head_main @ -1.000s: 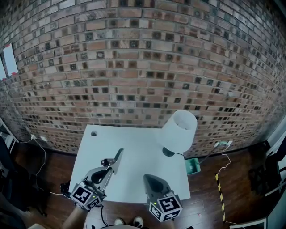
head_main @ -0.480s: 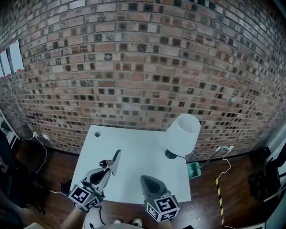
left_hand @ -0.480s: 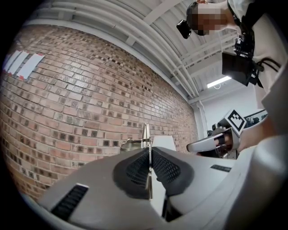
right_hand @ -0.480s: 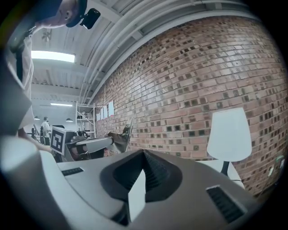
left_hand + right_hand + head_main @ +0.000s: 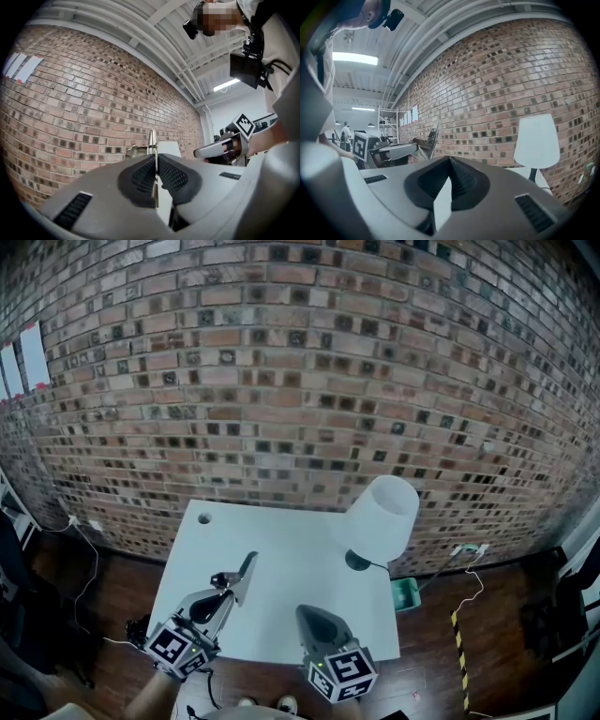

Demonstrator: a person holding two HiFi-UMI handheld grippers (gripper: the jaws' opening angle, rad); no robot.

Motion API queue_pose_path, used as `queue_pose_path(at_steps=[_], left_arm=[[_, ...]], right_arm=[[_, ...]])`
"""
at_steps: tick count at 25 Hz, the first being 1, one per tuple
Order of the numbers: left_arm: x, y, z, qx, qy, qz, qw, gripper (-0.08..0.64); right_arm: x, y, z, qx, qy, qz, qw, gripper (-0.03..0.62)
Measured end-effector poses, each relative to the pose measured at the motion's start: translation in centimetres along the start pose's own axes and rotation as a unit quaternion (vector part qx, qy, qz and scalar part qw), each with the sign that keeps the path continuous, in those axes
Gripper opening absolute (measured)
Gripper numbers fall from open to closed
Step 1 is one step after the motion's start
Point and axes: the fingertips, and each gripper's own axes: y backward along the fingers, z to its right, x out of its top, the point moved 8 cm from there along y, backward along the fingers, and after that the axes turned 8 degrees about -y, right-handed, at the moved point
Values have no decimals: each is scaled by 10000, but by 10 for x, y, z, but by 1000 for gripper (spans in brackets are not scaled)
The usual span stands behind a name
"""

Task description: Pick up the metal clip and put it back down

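brick wall (image 5: 300, 381) behind white table (image 5: 291, 549). we see left gripper (image 5: 229, 591) pinching the metal clip (image 5: 243, 575), held over the table's near left part. right gripper (image 5: 310, 616) jaws pressed together, empty, just beside.

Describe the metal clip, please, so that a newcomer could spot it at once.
Start at the white table against the brick wall. Over its front left part, the left gripper is shut on the metal clip: a thin, shiny silver strip, unlike the white-shaded lamp standing at the right.
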Motion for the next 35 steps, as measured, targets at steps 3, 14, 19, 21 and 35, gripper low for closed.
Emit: queue_pose_path(at_steps=[3,14,19,21,35], left_arm=[[-1,0,2,-2,-34,-29,10000,21],[2,2,8,24,29,39,10000,20],[-4,-2,8,90,532,71,9985,20],[-12,-6,5,143,1091,58,9939,20],[-186,-58,9,1413,6514,-922,7398,20]], right_arm=[[-2,2,0,-10,-9,-1,10000,-12],[-4,12,1,-79,-60,17,9999,-12],[-6,16,3,-105,-79,7,9999,-12],[-7,18,4,-133,-93,-7,9999,-12],[-23,38,29,-584,-500,-191,9969,-12]])
